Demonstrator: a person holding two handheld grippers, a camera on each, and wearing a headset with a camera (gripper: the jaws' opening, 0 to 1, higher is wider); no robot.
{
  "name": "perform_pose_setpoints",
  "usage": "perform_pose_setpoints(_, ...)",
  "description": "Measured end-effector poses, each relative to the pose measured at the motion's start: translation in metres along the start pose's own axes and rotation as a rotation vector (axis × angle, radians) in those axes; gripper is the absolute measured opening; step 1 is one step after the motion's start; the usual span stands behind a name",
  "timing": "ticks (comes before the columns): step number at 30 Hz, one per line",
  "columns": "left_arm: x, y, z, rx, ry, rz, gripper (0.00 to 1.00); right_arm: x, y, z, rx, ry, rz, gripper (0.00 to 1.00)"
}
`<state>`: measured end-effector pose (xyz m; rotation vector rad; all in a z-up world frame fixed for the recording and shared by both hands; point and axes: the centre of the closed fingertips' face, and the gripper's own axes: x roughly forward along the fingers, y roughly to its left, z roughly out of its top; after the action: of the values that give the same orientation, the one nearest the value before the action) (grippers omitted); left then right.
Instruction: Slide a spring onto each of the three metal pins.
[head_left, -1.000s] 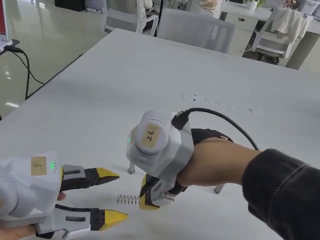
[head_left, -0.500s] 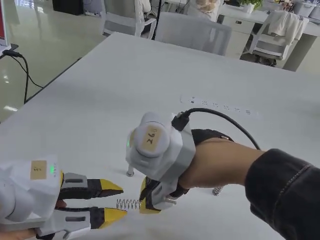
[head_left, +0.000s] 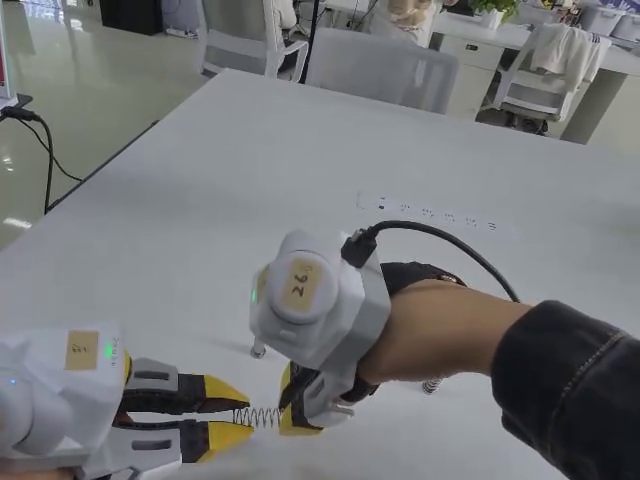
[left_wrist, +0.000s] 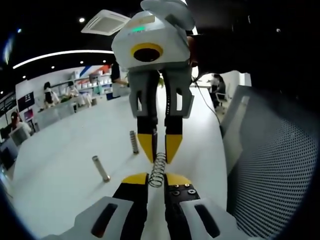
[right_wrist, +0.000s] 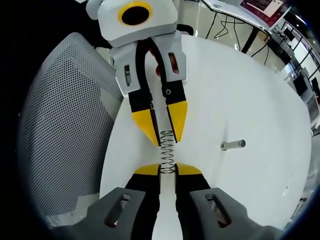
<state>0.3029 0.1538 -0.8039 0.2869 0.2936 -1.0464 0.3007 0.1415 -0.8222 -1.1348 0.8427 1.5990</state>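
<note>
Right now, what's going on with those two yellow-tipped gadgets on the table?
A person is working at a white table with a hand-held claw in each hand. The left claw and right claw each pinch one end of a small spring, holding it between them just above the tabletop. Two metal pins stand upright nearby, and this spring is not yet on one.

The white bench carries a bare metal pin standing upright near its front edge. In the left gripper view a spring-wrapped pin stands just beyond it. Farther back, a row of flush sockets sits in the top.
</note>
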Motion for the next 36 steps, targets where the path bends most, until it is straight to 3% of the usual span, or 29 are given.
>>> perform_pose_setpoints(17, -0.001, -0.002, -0.003, 0.008, 0.015, -0.004, 0.02, -0.016, 0.002, 0.013, -0.026, -0.012, -0.026, 0.07)
perform_pose_setpoints(36, -0.001, -0.003, 0.0, 0.006, 0.004, -0.003, 0.02, -0.03, 0.004, 0.041, -0.056, -0.081, -0.043, 0.07)
